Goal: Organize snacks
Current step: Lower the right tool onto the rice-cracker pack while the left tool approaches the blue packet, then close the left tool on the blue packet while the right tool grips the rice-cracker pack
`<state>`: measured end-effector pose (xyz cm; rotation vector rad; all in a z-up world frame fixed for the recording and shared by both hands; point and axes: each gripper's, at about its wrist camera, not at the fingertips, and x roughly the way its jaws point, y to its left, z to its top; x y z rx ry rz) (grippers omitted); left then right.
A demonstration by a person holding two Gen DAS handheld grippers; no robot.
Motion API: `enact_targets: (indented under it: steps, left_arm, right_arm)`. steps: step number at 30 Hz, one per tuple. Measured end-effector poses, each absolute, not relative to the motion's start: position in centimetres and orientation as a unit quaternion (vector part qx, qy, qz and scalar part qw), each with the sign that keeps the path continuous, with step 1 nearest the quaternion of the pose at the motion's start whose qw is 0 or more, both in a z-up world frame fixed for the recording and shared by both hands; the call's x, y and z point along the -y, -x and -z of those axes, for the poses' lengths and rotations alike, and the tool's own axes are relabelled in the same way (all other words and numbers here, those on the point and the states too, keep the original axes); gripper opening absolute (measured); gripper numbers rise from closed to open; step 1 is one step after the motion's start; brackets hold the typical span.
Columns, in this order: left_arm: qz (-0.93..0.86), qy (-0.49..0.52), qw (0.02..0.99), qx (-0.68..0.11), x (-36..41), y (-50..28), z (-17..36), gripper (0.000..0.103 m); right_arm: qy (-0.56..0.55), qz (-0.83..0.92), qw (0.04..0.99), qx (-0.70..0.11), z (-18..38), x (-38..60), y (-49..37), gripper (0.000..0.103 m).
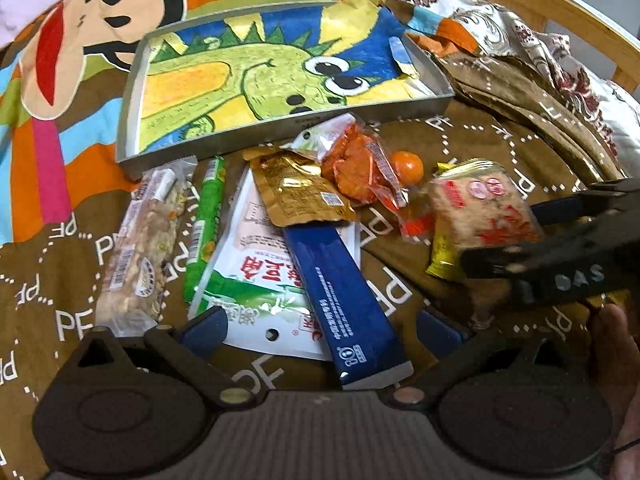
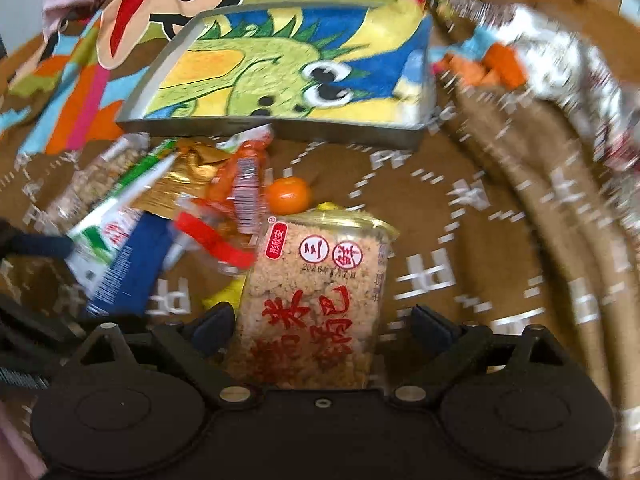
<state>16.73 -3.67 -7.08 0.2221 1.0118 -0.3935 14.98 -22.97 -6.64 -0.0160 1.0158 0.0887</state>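
Our right gripper (image 2: 322, 330) stands spread around the rice-crisp pack (image 2: 316, 300), printed with red Chinese characters and "2026", pads not pressing. Our left gripper (image 1: 320, 328) is spread over the blue packet (image 1: 344, 300). Beyond the pack sit a mandarin (image 2: 289, 195) and, farther off, the dinosaur-lined metal tray (image 2: 280, 126) on cloth (image 2: 460, 240) lettered "PF".

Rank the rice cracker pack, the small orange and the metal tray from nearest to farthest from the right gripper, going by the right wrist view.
1. Rice cracker pack: between the open fingers of the right gripper.
2. Small orange: just beyond the pack's far end.
3. Metal tray: farthest, across the top.
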Motion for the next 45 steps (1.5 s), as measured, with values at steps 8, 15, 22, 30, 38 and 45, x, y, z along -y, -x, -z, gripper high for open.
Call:
enact_targets:
  steps: [8,15,22,30,38,45]
  left_arm:
    - [0.156,-0.101,0.873,-0.450,3.9,-17.3,6.7,0.102]
    - [0.135,-0.144,0.872,-0.449,5.3,-18.0,8.3,0.102]
    - [0.119,-0.240,0.864,-0.426,6.9,-16.9,9.5,0.091]
    - [0.140,-0.244,0.864,-0.418,7.3,-15.7,9.1,0.057]
    - [0.147,-0.163,0.869,-0.443,5.3,-15.9,7.5,0.045]
    - [0.160,-0.068,0.866,-0.469,3.1,-16.5,6.8,0.039]
  right_arm:
    - [0.012,-0.028,0.872,-0.489,7.0,23.5,-15.0,0.096]
    - [-0.018,-0.030,0.857,-0.514,8.0,23.3,-14.8,0.098]
    - [0.014,-0.035,0.865,-0.500,8.1,22.4,-14.6,0.096]
    - [0.023,-0.045,0.874,-0.483,7.4,22.0,-13.6,0.082]
    - [0.029,-0.060,0.878,-0.473,6.9,21.5,-12.6,0.081]
    - [0.053,-0.077,0.888,-0.449,6.3,20.6,-11.9,0.080]
